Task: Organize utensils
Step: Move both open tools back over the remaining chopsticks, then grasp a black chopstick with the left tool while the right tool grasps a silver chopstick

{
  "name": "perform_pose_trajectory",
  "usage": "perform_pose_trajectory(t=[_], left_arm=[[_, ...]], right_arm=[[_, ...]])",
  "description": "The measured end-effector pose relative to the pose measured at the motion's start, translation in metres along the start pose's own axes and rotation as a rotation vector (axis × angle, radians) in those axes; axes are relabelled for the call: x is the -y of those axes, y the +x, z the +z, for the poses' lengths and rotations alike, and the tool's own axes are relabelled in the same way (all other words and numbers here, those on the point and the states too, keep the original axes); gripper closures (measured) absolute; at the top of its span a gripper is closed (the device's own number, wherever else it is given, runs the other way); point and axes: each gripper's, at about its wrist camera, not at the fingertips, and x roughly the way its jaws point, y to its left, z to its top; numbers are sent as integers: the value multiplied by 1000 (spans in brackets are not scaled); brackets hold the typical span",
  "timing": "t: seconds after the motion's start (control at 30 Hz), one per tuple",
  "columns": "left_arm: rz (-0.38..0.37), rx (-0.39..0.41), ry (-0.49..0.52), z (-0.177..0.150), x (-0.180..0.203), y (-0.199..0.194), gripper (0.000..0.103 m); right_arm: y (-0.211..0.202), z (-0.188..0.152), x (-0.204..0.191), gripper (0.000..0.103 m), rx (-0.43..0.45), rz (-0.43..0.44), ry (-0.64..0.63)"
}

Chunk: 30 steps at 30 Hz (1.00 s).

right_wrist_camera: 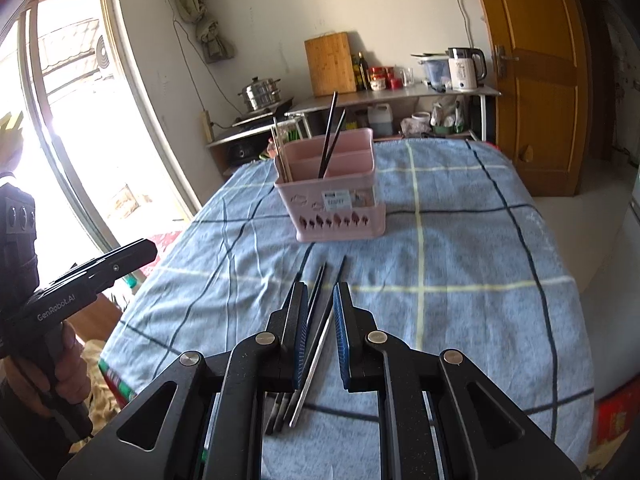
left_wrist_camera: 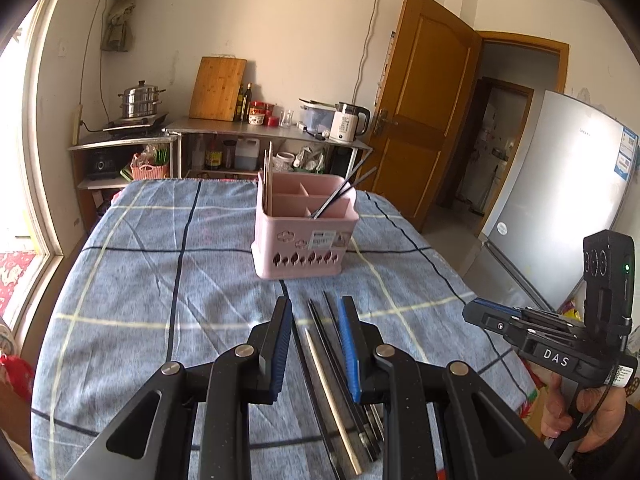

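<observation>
A pink utensil holder [left_wrist_camera: 304, 236] stands on the blue checked tablecloth [left_wrist_camera: 160, 280], also in the right wrist view [right_wrist_camera: 336, 200]. It holds two black chopsticks [left_wrist_camera: 340, 196] and wooden sticks [left_wrist_camera: 267, 176]. Several loose chopsticks [left_wrist_camera: 340, 380], black and one silver, lie on the cloth near the front edge, also in the right wrist view [right_wrist_camera: 312, 340]. My left gripper [left_wrist_camera: 314, 312] is open above them, its jaws apart with nothing between. My right gripper [right_wrist_camera: 320, 296] is open over the same chopsticks and shows at the right of the left view [left_wrist_camera: 472, 312].
Behind the table stands a metal shelf [left_wrist_camera: 256, 128] with a kettle [left_wrist_camera: 348, 122], a cutting board [left_wrist_camera: 218, 88] and a steamer pot [left_wrist_camera: 140, 100]. A fridge [left_wrist_camera: 560, 208] and a wooden door [left_wrist_camera: 424, 100] are at the right. A window [right_wrist_camera: 72, 120] is at the left.
</observation>
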Motion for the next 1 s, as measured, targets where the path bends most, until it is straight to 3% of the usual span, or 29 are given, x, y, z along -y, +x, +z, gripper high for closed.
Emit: perform_pose_trajectory(t=[0.27, 1.0], left_arm=[[-1, -44, 1, -18, -2, 14, 80], [10, -139, -41, -20, -28, 86, 80]], right_arm=[[23, -11, 7, 89, -70, -17, 7], [135, -26, 19, 89, -247, -39, 72]])
